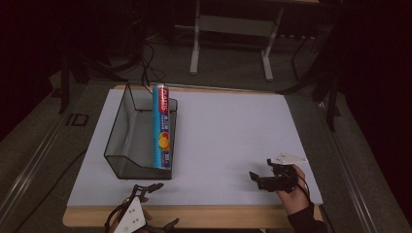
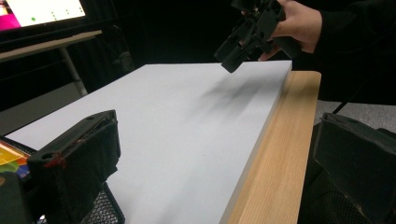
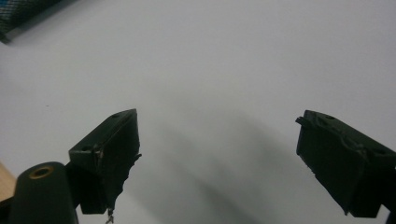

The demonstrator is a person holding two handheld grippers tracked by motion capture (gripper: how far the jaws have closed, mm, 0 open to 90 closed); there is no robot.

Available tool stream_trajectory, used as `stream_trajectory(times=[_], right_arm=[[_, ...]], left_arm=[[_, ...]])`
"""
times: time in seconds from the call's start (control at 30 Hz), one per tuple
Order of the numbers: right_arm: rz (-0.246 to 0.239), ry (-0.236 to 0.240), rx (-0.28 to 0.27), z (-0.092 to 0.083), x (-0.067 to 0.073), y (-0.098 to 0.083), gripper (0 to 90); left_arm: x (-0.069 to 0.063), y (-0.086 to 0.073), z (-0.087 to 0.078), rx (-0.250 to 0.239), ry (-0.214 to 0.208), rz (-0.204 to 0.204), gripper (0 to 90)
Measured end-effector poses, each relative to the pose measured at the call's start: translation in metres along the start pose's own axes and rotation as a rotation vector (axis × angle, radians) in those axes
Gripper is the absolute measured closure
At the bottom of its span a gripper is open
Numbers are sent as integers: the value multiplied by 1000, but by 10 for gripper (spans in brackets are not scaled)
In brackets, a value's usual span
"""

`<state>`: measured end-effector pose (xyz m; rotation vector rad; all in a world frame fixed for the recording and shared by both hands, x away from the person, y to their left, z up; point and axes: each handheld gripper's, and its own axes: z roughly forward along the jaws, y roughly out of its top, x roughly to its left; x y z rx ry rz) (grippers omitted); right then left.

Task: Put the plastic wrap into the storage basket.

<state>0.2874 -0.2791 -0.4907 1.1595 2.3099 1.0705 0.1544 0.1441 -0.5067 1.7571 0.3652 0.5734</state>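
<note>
Both my grippers, left (image 1: 158, 206) and right (image 1: 257, 180), gape empty. Roll (image 1: 162, 127) lies in the basket (image 1: 116, 131), against its right wall; light, stiff, slick — I'd grasp mid-length.

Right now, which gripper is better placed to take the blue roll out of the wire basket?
Probably the left. The left gripper sits open just in front of the wire basket, close to the blue roll leaning on its right side. The right gripper, also open, hovers over bare board farther off.
</note>
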Motion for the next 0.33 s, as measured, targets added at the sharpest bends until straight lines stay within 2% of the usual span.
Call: stream_trajectory(times=[0.33], right_arm=[[1, -10, 22, 6, -3, -2, 132]], left_arm=[[-1, -1, 1, 7, -4, -4, 11]])
